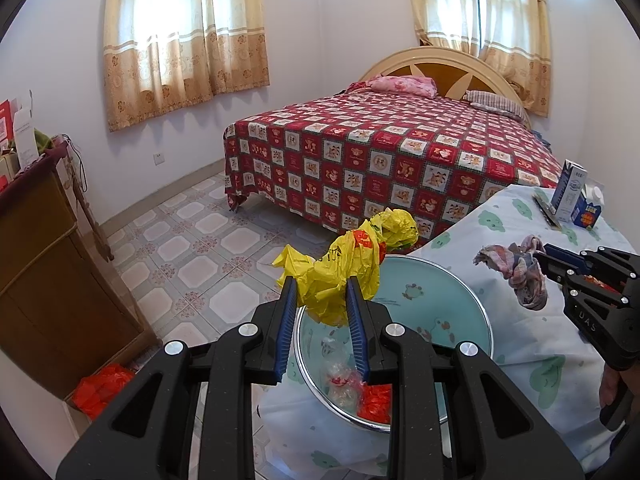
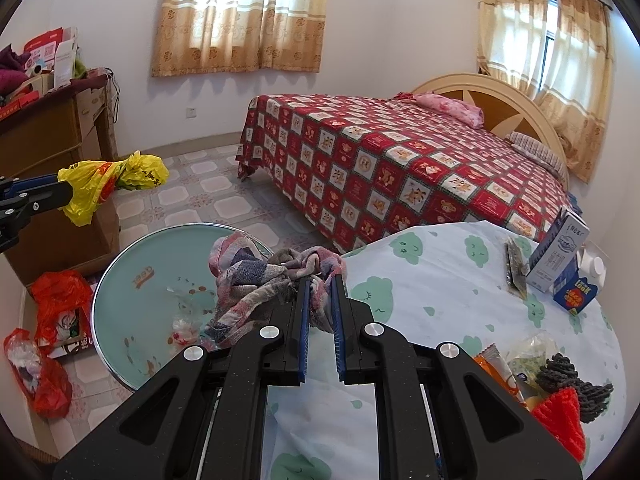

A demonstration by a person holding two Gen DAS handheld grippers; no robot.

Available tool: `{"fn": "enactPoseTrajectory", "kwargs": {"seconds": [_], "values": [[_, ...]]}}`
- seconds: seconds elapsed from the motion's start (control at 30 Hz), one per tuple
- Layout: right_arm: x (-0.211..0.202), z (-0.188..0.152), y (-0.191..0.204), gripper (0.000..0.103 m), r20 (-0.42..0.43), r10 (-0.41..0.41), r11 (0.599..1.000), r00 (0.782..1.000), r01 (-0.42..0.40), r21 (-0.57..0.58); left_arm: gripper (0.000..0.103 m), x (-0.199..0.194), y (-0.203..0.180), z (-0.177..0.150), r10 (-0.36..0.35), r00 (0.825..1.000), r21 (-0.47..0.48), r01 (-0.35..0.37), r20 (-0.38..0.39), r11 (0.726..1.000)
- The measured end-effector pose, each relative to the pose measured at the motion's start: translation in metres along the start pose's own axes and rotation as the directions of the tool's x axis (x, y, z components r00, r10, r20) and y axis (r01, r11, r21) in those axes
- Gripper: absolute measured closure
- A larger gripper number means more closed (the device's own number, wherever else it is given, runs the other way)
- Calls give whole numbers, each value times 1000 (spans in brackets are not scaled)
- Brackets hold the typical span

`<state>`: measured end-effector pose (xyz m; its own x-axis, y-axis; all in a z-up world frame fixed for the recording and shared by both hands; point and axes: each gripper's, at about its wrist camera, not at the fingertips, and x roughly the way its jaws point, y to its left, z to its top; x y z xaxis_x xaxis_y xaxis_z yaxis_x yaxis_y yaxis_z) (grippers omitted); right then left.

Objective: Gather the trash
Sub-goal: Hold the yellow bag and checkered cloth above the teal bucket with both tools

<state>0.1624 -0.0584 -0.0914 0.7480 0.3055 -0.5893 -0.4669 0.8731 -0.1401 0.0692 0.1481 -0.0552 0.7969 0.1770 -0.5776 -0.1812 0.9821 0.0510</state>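
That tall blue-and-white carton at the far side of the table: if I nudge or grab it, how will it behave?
The blue-and-white carton stands upright but tilted, tall for its footprint, so a push high up would likely tip it. It looks like thin card, probably light and crushable under a hard squeeze. It rests on the loose tablecloth, so it may drag the cloth rather than slide.

White walls (image 1: 312, 40), 2 curtained windows (image 1: 184, 32), tiled floor (image 1: 208, 240), bed (image 1: 400, 152) under red patchwork, brown cabinet (image 1: 40, 260) at left

open tiled floor (image 2: 224, 200) between bed (image 2: 400, 160) and cabinet (image 2: 44, 136); cartons (image 2: 560, 264) crowding far table edge (image 2: 440, 240)
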Motion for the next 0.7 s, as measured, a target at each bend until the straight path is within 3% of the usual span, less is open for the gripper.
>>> {"fn": "enactPoseTrajectory", "kwargs": {"seconds": [0.7], "values": [[4, 4, 13, 92, -4, 19, 999, 1000, -19, -29, 76, 1, -16, -4, -9, 1000, 7, 9, -9, 1000]]}}
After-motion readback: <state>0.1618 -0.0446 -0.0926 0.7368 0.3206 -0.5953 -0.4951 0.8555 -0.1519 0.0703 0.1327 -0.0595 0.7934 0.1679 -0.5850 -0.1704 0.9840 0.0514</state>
